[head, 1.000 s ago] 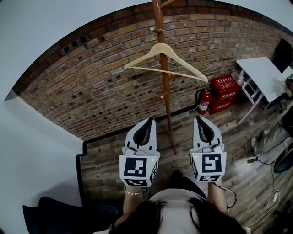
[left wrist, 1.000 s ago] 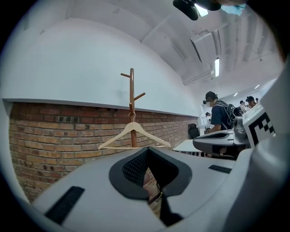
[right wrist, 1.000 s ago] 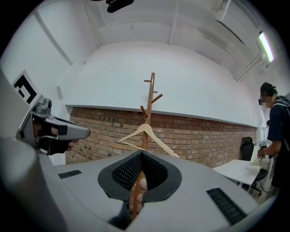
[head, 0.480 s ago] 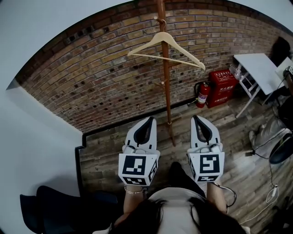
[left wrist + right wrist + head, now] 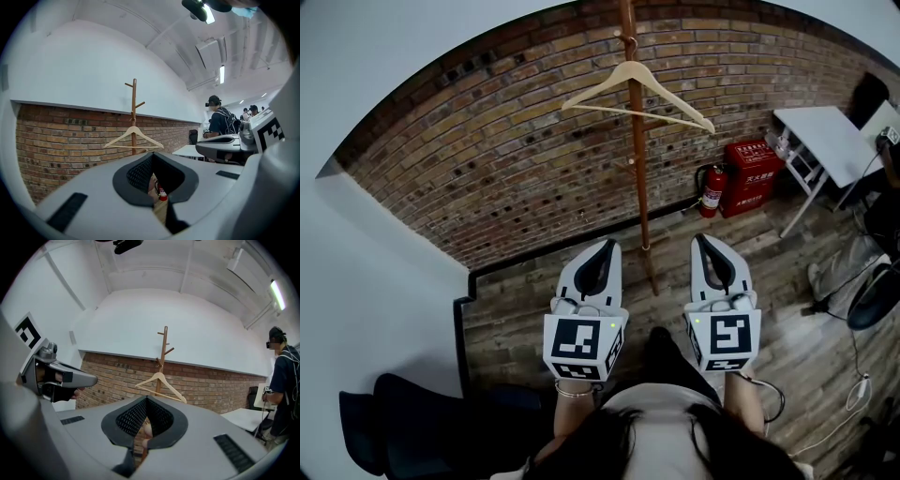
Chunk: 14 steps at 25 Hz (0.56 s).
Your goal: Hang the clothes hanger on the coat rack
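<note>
Head view: clothes hanger (image 5: 630, 94) is up on the coat rack (image 5: 638, 197), its hook over a peg high on the pole, against the brick wall (image 5: 487, 159). Nothing is in either gripper.

- Left gripper (image 5: 605, 246): jaws closed tip to tip, empty, held level just in front of the person, well apart from the rack.
- Right gripper (image 5: 701, 242): same, jaws together with nothing between them.
- Both gripper views look along the closed jaws at the hanger, which hangs free on the pole.
- Fire extinguisher (image 5: 710, 190) and red box (image 5: 753, 175) stand on the floor by the wall, right of the rack; white worktop (image 5: 825, 141) further right.

Judgement: the hanging looks done.

Risks from here:
- How deep the hook sits on the peg is too small to tell. A shallow seat could let the hanger slide off.
- The pole is slender, so a knock from a gripper or a foot at its base could rock it and shake the hanger loose.
- Head view shows the hanger's right end lower, which may be lens bend or a real tilt.
</note>
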Tool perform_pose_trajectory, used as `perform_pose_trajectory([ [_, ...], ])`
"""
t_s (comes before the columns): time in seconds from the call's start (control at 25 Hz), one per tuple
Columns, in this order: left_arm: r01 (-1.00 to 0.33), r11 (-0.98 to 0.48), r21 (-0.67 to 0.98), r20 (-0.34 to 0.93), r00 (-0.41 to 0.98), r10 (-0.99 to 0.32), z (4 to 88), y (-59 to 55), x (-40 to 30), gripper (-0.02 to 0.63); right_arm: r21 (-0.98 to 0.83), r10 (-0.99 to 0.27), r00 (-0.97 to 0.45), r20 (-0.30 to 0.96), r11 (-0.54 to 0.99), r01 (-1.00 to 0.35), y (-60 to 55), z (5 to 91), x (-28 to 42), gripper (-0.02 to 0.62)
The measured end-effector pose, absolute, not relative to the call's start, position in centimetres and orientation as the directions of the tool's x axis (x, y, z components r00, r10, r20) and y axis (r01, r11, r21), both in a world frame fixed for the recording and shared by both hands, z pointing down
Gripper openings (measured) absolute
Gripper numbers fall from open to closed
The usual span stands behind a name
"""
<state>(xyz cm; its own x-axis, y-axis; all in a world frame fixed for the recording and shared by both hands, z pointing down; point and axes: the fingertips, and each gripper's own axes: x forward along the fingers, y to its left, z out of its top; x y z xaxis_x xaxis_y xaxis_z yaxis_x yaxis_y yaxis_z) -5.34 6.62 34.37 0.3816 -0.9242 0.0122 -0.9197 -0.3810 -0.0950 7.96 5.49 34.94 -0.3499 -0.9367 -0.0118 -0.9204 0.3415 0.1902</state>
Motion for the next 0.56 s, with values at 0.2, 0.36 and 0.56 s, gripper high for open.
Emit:
perform_pose_trajectory([
  [0.2, -0.916, -0.39, -0.093, 0.018, 0.39, -0.921, 34.8, 7.6, -5.2, 0.009, 0.204, -0.936, -0.352, -0.007, 0.343, -0.917, 6.6, 35.0, 7.8, 0.035],
  [0.36, -0.913, -0.396, -0.101, 0.023, 0.396, -0.918, 35.0, 8.1, -5.1, 0.011, 0.213, -0.936, -0.352, -0.005, 0.343, -0.915, 7.1, 35.0, 7.7, 0.036],
  [0.56, -0.911, -0.394, -0.124, 0.028, 0.394, -0.919, 35.4, 8.6, -5.2, 0.011, 0.223, -0.932, -0.362, -0.004, 0.352, -0.909, 7.7, 35.1, 7.5, 0.036],
])
